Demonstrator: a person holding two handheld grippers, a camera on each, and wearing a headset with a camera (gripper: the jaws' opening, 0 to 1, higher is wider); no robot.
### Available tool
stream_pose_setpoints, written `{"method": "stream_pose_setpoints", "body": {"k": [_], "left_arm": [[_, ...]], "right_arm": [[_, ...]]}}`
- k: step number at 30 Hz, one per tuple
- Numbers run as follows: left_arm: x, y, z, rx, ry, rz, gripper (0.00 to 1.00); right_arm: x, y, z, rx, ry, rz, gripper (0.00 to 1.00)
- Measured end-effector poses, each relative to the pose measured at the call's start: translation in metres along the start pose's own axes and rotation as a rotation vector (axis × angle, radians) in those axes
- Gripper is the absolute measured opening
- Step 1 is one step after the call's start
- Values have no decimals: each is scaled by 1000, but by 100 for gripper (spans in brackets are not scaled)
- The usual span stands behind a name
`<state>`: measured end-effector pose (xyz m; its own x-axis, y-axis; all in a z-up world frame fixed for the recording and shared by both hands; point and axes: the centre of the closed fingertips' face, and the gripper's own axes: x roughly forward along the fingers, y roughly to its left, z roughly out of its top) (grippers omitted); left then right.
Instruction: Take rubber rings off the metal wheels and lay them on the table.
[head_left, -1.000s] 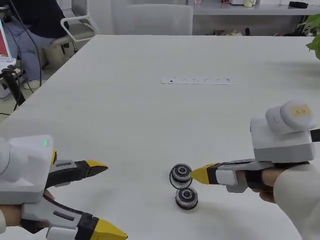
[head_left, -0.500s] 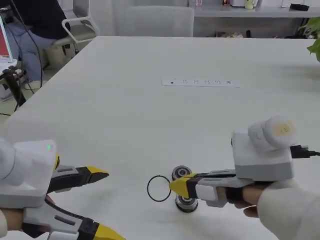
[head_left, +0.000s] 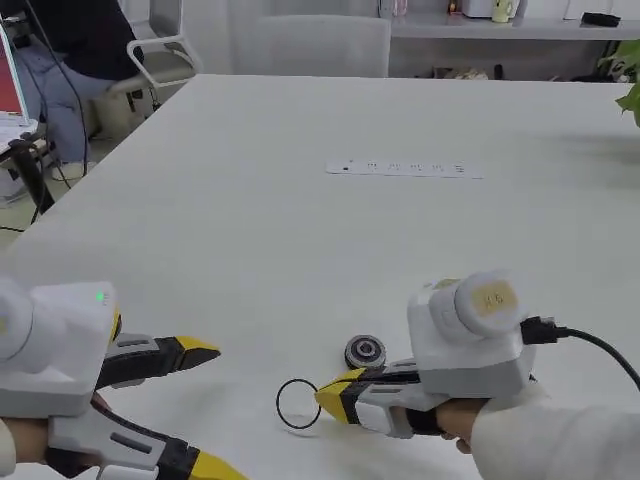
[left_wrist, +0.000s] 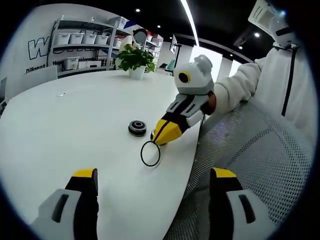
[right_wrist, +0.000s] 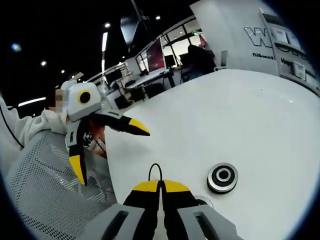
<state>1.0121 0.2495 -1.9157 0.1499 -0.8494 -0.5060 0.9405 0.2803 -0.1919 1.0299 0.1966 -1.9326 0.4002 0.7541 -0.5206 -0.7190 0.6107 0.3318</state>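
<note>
The wall (left_wrist: 30, 35) at the upper left of the left gripper view bears a large "W" with a smaller "Diligent" beneath it.

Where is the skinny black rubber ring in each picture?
Head view: the thin black rubber ring is low in the middle, at the right gripper's yellow tip.
Left gripper view: the ring is near the centre, under that same yellow tip.
Right gripper view: the ring pokes up from the shut jaws, bottom middle.
Shared landmark: the round metal wheel beside it.

A thin black rubber ring (head_left: 297, 404) lies near, not touching, a metal wheel (head_left: 365, 351) resting flat.
</note>
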Motion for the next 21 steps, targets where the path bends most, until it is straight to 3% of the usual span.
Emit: {"method": "stream_pose_setpoints", "body": {"k": [2,13,21], "left_arm": [[0,0,0,0,3,-2,91],[0,0,-2,-9,11,2,89],[-1,1,-1,-10,3,9,88]], "right_arm": [[1,-1,2,-5,-11,-4,0],[3,-4,-10,-71,53,-14,9],[-2,-11,-7,-53,52,-38,13]]}}
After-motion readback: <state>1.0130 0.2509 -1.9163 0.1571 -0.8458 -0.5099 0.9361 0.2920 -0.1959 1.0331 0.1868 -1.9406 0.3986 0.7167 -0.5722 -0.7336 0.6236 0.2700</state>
